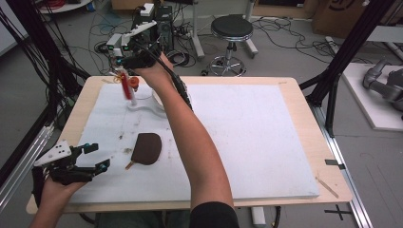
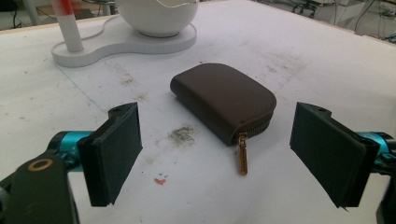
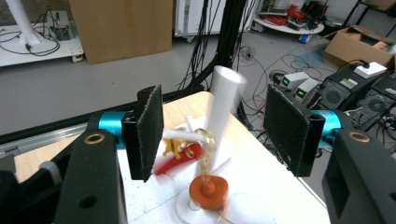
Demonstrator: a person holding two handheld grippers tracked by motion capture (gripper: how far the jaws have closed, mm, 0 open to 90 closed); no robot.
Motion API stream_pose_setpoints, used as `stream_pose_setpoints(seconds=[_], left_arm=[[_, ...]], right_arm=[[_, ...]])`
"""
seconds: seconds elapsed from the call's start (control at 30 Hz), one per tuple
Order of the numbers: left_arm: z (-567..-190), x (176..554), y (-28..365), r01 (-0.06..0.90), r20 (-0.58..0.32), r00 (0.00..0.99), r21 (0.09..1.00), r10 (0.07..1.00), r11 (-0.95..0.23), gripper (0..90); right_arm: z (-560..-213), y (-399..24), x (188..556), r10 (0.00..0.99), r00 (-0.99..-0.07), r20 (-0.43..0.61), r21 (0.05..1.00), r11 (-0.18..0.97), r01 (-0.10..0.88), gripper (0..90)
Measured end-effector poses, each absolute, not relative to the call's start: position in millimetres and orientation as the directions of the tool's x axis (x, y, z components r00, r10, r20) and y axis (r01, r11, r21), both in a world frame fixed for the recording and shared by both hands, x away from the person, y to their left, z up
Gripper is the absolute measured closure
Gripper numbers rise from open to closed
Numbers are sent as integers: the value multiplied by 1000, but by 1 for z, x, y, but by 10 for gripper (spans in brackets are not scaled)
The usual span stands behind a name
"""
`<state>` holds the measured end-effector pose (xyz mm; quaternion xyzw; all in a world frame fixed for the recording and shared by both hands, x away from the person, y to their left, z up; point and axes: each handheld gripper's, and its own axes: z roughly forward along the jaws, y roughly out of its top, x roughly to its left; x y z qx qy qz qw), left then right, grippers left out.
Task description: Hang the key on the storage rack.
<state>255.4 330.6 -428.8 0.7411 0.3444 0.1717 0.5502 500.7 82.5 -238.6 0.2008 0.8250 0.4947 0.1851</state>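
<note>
Brown leather pouch [image 2: 224,100] lies flat on the table [image 1: 247,137] before the idle, wide-open left gripper [image 1: 95,156], while the right gripper [image 3: 215,126], jaws spread, brackets the white stand's post [image 3: 223,100] where keyring trinkets [image 3: 187,149] hang.

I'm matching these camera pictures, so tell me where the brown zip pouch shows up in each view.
High view: brown zip pouch left of centre on the white mat.
Left gripper view: centre, ahead of the open jaws.
Right gripper view: not in it.
Shared landmark: white post of the stand.
</note>
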Motion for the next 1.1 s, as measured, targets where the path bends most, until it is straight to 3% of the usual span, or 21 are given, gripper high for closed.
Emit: stream_pose_setpoints(seconds=[0.5, 1.1], left_arm=[[-429, 260, 324, 320, -118, 711, 932, 693, -169, 166], [-430, 281, 300, 325, -122, 739, 926, 663, -192, 166]], right_arm=[[-249, 32, 484, 513, -854, -92, 902, 405, 146, 345], [-273, -106, 448, 571, -820, -48, 901, 379, 211, 229]])
